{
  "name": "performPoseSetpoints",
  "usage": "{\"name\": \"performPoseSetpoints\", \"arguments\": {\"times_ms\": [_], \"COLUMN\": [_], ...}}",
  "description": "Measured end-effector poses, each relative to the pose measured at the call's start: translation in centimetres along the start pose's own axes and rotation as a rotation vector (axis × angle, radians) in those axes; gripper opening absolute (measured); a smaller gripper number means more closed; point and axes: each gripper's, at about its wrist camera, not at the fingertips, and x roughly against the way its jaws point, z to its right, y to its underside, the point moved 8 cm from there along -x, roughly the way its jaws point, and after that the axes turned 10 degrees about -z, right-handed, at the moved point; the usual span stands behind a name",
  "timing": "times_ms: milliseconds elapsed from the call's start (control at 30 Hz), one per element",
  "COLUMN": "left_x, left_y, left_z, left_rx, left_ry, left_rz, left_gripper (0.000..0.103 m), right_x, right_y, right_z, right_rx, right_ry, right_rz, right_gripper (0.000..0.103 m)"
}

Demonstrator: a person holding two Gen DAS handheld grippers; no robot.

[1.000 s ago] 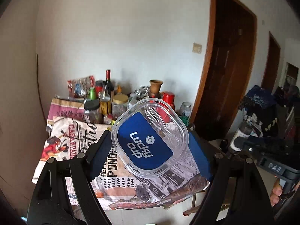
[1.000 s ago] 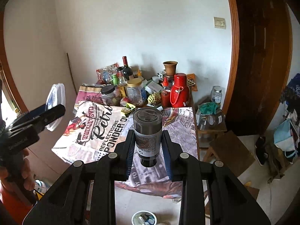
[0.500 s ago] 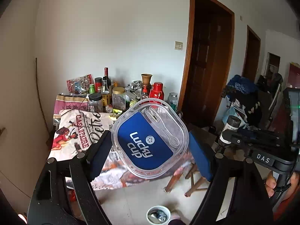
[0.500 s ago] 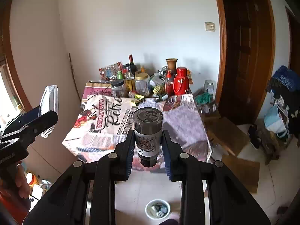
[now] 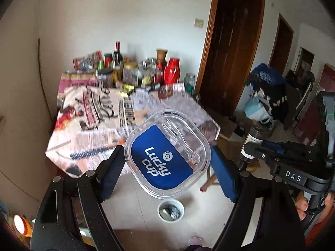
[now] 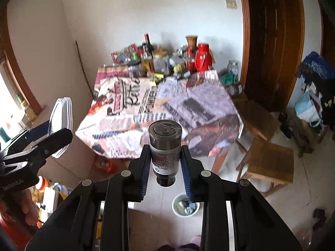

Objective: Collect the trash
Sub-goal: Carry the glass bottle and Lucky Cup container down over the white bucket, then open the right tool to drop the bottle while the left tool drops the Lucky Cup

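My left gripper (image 5: 167,165) is shut on a clear plastic lid (image 5: 167,153) with a blue "Lucky cup" label and a moulded fork. It holds the lid in the air in front of the table. The lid shows edge-on in the right wrist view (image 6: 60,125). My right gripper (image 6: 165,165) is shut on a small dark bottle (image 6: 165,148) with a grey cap and white label; the bottle also shows in the left wrist view (image 5: 251,144). A white trash bin (image 5: 170,210) with scraps inside stands on the floor below both grippers, also in the right wrist view (image 6: 185,206).
A table with a printed newspaper-style cloth (image 6: 159,108) stands ahead, with bottles, jars and a red flask (image 6: 202,57) crowded at its far edge. Wooden stools (image 6: 270,161) stand to the right. A dark wooden door (image 5: 234,48) and piled clothes lie further right.
Both grippers have pulled back and up from the table with their loads. The table now looks farther off and the floor bin has come more fully into view.
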Motion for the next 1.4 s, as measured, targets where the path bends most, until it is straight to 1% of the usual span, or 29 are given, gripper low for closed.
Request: {"name": "performPoseSetpoints", "arguments": {"times_ms": [133, 300, 400, 467, 500, 567, 667, 800, 933, 967, 1000, 1033, 1100, 1167, 1267, 1400], "left_x": [-3.3, -9.5, -13.8, -16.5, -17.6, -20.8, -24.3, -28.6, -32.1, -32.7, -33.4, -34.2, -35.5, -36.8, -38.4, -40.4], "left_y": [2.0, 5.2, 8.2, 10.2, 11.1, 13.9, 17.3, 21.7, 25.0, 25.4, 25.7, 26.2, 26.7, 26.8, 26.6, 26.1], "left_z": [0.4, 0.6, 0.6, 0.6, 0.5, 0.2, 0.0, -0.7, -1.5, -1.6, -1.8, -1.8, -1.8, -1.6, -0.9, 0.5], "left_rx": [0.031, 0.088, 0.126, 0.15, 0.16, 0.186, 0.219, 0.25, 0.272, 0.277, 0.281, 0.284, 0.285, 0.284, 0.278, 0.275], "left_ry": [-0.001, -0.013, -0.018, -0.016, -0.015, -0.024, -0.024, -0.032, -0.041, -0.041, -0.04, -0.04, -0.032, -0.021, -0.008, 0.029], "left_rz": [-0.071, -0.182, -0.245, -0.277, -0.294, -0.346, -0.4, -0.465, -0.515, -0.526, -0.532, -0.539, -0.55, -0.557, -0.572, -0.595], "left_gripper": [0.081, 0.081, 0.081, 0.081, 0.081, 0.081, 0.081, 0.081, 0.081, 0.08, 0.081, 0.081, 0.081, 0.081, 0.081, 0.083], "right_x": [-2.8, -7.5, -10.5, -12.7, -14.4, -17.3, -21.4, -26.3, -30.4, -31.0, -31.8, -32.5, -33.6, -34.0, -34.4, -34.4], "right_y": [1.6, 4.2, 6.6, 8.3, 9.4, 11.4, 13.9, 15.6, 16.3, 16.3, 16.3, 16.4, 16.6, 16.5, 16.4, 16.5], "right_z": [1.4, 4.3, 6.0, 7.0, 7.6, 8.3, 9.1, 9.4, 9.4, 9.5, 9.5, 9.5, 9.8, 10.5, 11.4, 13.3], "right_rx": [-0.009, -0.034, -0.061, -0.061, -0.049, -0.023, 0.0, 0.046, 0.053, 0.047, 0.039, 0.033, 0.016, -0.005, -0.016, -0.021], "right_ry": [-0.013, -0.018, -0.032, -0.027, -0.013, 0.002, -0.012, -0.018, -0.061, -0.079, -0.107, -0.128, -0.129, -0.115, -0.097, -0.046], "right_rz": [-0.072, -0.169, -0.237, -0.279, -0.307, -0.354, -0.424, -0.461, -0.475, -0.475, -0.478, -0.489, -0.515, -0.492, -0.487, -0.484], "right_gripper": [0.026, 0.026, 0.026, 0.026, 0.026, 0.026, 0.026, 0.026, 0.026, 0.026, 0.029, 0.04, 0.056, 0.056, 0.056, 0.056]}}
